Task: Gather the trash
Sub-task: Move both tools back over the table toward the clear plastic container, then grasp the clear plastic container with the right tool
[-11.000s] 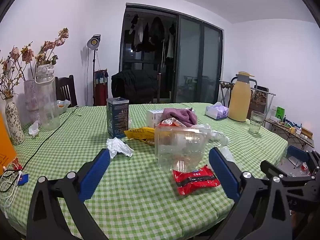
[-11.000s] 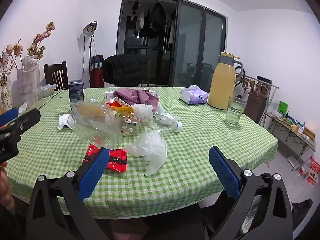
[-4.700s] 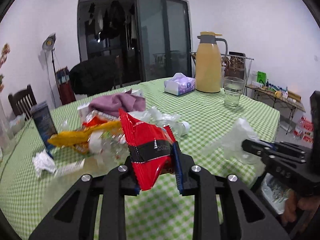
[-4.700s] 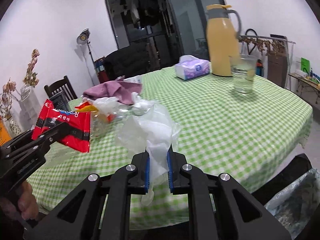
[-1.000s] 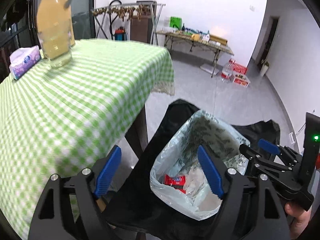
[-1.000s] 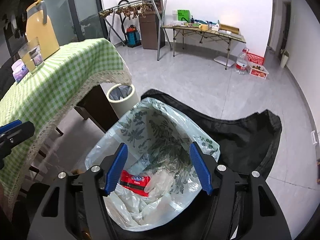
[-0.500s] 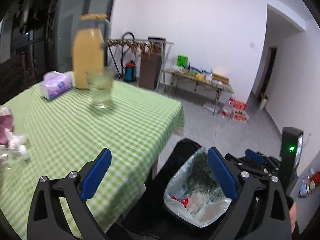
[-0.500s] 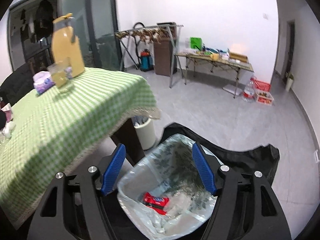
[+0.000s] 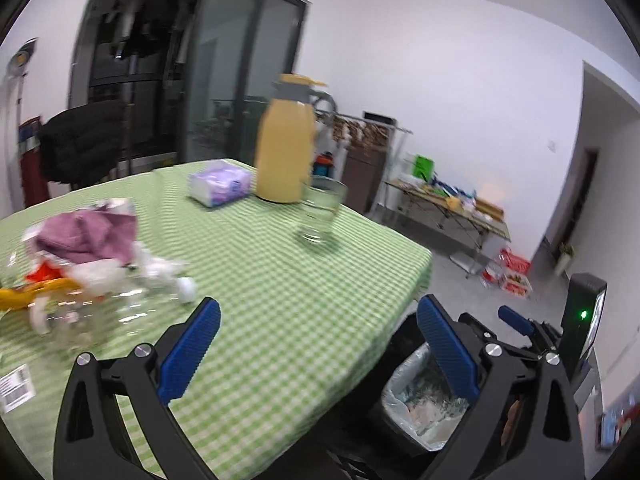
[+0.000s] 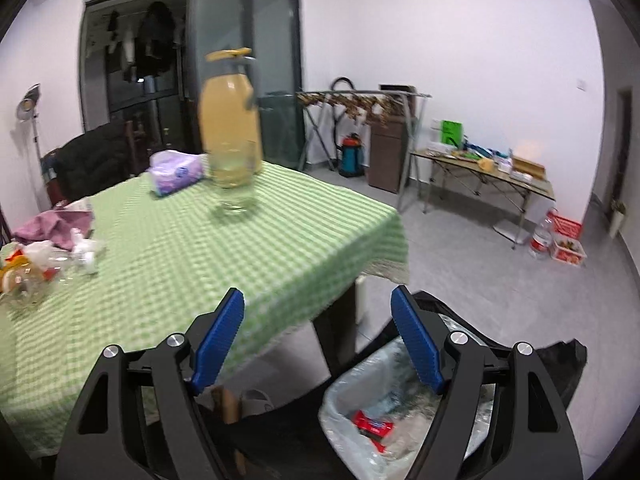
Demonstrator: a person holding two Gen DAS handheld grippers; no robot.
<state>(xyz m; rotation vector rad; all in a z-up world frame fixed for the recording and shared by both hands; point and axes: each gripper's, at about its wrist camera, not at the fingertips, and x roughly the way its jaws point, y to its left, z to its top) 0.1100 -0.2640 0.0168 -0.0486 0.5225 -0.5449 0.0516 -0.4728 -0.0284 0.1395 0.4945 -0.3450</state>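
My left gripper (image 9: pixel 318 316) is open and empty above the near edge of the green checked table (image 9: pixel 280 300). My right gripper (image 10: pixel 318 308) is open and empty over the table's corner. The lined trash bin (image 10: pixel 360 440) stands on the floor below, with a red wrapper (image 10: pixel 372 426) and clear plastic inside; it also shows in the left wrist view (image 9: pixel 416 412). A trash pile (image 9: pixel 88 292) of clear plastic containers, white wrappers and a yellow packet lies on the table at the left; it also shows in the right wrist view (image 10: pixel 36 264).
A purple cloth (image 9: pixel 86 236), a tissue pack (image 9: pixel 220 186), a yellow thermos (image 9: pixel 286 152) and a glass of water (image 9: pixel 320 212) stand on the table. A low table with clutter (image 10: pixel 484 176) and a drying rack (image 10: pixel 360 104) stand by the far wall.
Both grippers have risen from over the trash bin and swung left toward the table. The trash pile has come into view. Both stay open and empty.
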